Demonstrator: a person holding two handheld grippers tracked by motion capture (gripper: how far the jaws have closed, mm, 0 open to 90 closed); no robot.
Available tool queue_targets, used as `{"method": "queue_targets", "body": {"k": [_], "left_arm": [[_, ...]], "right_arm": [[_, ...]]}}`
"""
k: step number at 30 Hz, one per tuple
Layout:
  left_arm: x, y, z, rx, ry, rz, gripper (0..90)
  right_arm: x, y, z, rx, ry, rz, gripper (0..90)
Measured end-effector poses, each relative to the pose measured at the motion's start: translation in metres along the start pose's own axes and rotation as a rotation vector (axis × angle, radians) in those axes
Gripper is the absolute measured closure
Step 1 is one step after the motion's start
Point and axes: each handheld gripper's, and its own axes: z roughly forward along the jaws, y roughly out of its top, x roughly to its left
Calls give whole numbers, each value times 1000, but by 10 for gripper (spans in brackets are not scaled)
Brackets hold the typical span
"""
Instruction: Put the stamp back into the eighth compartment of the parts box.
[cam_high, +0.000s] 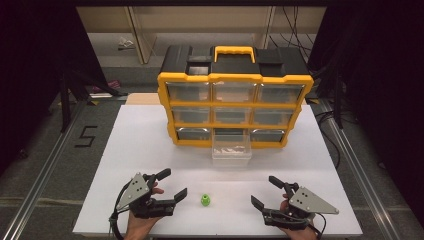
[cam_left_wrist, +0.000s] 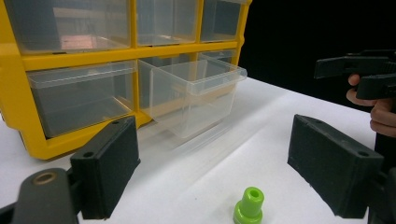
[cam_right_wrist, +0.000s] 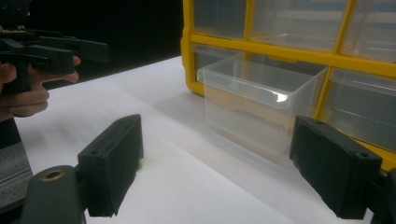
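Nearly hidden behind right gripper jaw: green peg; whole between left gripper jaws. Both pairs apart, empty.

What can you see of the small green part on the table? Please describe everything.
The small green part looks like bright green plastic: a wider round base, a narrower collar above it, and a hole in the top. It stands upright on the white table, apart from the pulled-out clear drawer. It stands between the left gripper and the right gripper. Nothing touches it.
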Motion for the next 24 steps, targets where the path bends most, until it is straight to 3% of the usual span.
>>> {"method": "queue_targets", "body": {"k": [13,24], "left_arm": [[0,0,0,-8,4,-1,158],[-1,0,-1,-13,7,3,158]], "right_arm": [[1,1,2,4,4,-4,182],[8,5,3,11,18,-64,185]]}}
